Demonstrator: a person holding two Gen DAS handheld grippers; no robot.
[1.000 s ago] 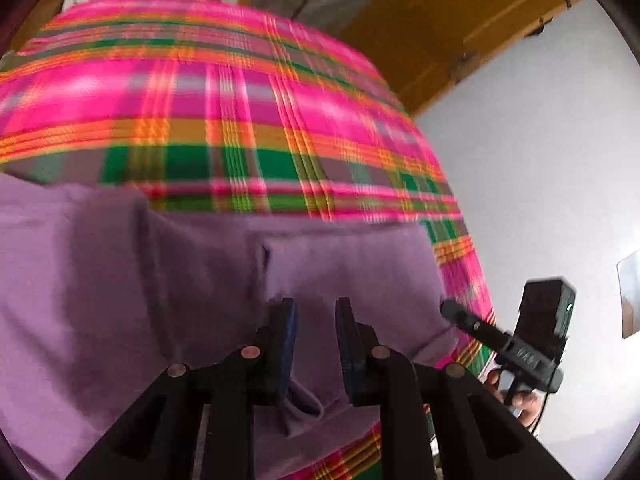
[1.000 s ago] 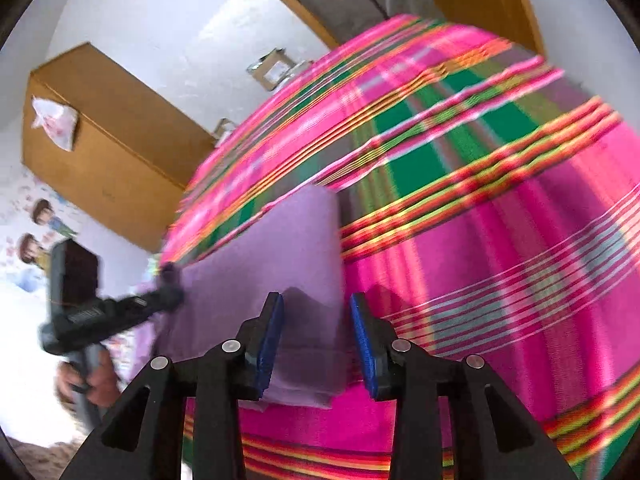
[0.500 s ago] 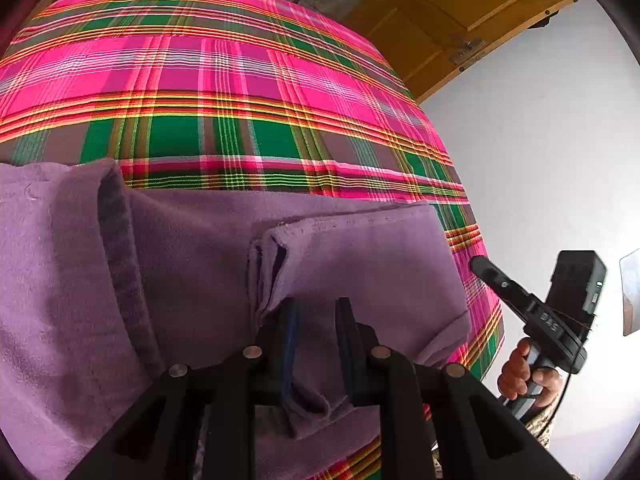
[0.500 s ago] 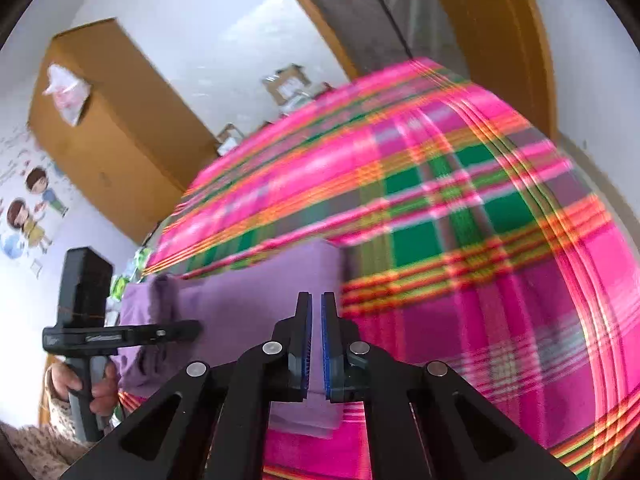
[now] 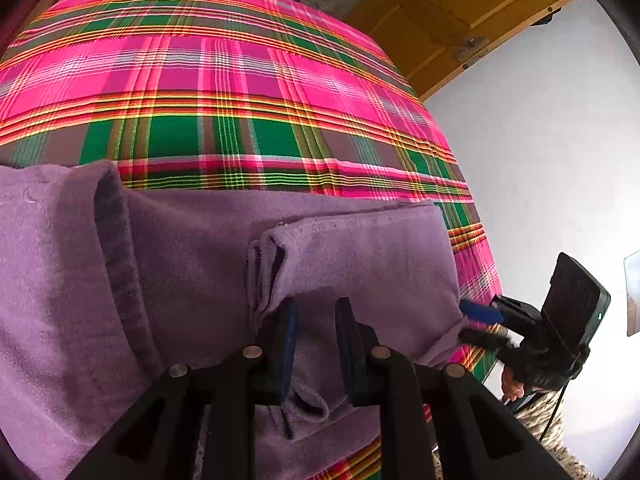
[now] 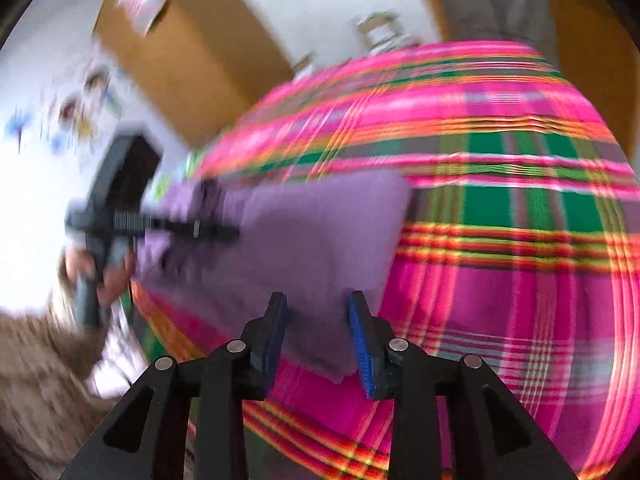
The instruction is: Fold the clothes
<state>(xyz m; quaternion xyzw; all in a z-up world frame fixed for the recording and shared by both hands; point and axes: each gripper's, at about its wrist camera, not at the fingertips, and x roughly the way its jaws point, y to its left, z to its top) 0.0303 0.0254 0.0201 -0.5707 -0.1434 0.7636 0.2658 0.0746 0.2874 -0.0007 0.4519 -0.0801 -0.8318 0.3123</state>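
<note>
A purple garment [image 5: 200,260] lies partly folded on a pink and green plaid bedspread [image 5: 240,80]. My left gripper [image 5: 316,308] is shut on a bunched fold at the garment's near edge. The right wrist view is blurred by motion. There my right gripper [image 6: 317,300] has its jaws opening, with the near right corner of the purple garment [image 6: 312,232] between them; the pads stand clear of the cloth. From the left wrist view, the right gripper [image 5: 474,324] straddles that same corner at the bed's right edge. The left gripper [image 6: 216,232] shows over the garment's left part.
The bedspread [image 6: 500,300] stretches away beyond the garment. A wooden door [image 5: 460,12] and a white wall stand past the bed's right side. A wooden cabinet [image 6: 180,52] stands to the left. A person's hand [image 5: 512,384] holds the right gripper's handle.
My right gripper went from open to shut and now stands open again, rolled, at the garment's right corner. The left gripper has kept its hold and its place.
</note>
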